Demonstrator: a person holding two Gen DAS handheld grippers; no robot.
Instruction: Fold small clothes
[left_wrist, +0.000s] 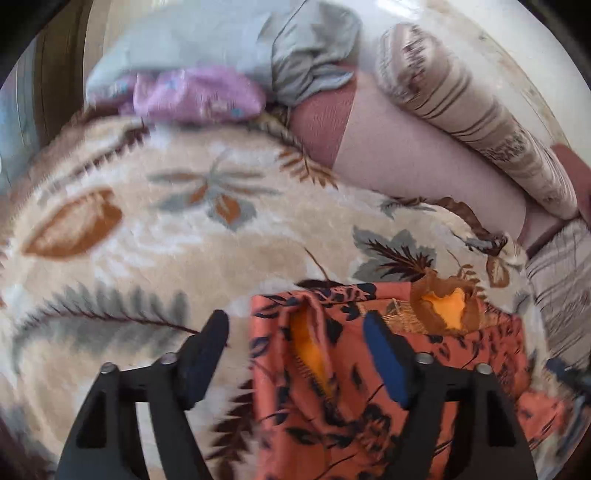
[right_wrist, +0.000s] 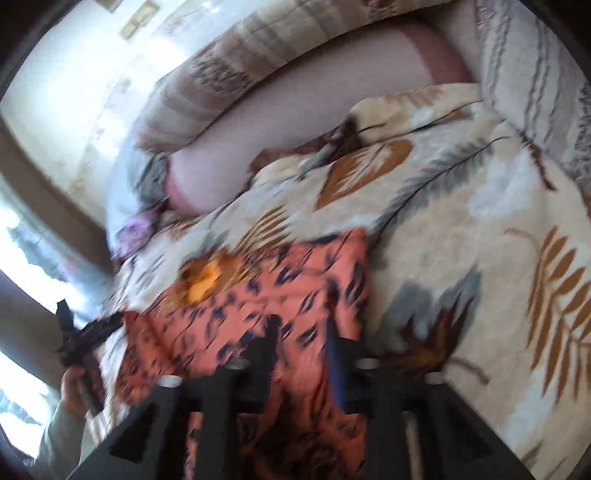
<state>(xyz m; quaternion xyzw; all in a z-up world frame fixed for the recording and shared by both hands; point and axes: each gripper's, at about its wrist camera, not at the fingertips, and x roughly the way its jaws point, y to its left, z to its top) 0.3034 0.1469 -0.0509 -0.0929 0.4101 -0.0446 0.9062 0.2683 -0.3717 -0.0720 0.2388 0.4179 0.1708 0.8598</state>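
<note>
Landmark: a cream fleece blanket with brown and grey leaf print (left_wrist: 155, 229), spread over the bed; every place below is given from it.
Garment: a small coral-orange cloth garment with dark navy leaf print and an orange lining (left_wrist: 332, 387) lies on the near part of the blanket, partly folded, its orange inside showing at two openings.
Garment axis: in the left wrist view it runs from the near edge away toward the blanket's middle, a raised fold along that line; judged, not certain, given the blur.
Left gripper: the left gripper (left_wrist: 299, 354) stands with its jaws wide apart over the garment's left edge; the raised fold lies between them, but the pads do not press on it, so nothing is held.
Right gripper: the right gripper (right_wrist: 306, 354) hangs over the garment's near right part, jaws apart with cloth showing in the gap; the view is blurred, but no pinch shows.
Nearer hand: both are over the garment; the left sits closer to the loose raised fold.
Pose: both grippers tilt down and forward toward the blanket; a hand (right_wrist: 74, 391) in a pale sleeve holds the left tool at the blanket's near left edge.
Other clothes: a lilac crumpled garment (left_wrist: 199, 96) and a grey one (left_wrist: 314, 62) wait at the blanket's far edge.
Next move, judged: close on an edge and carry it across the garment's long line.
</note>
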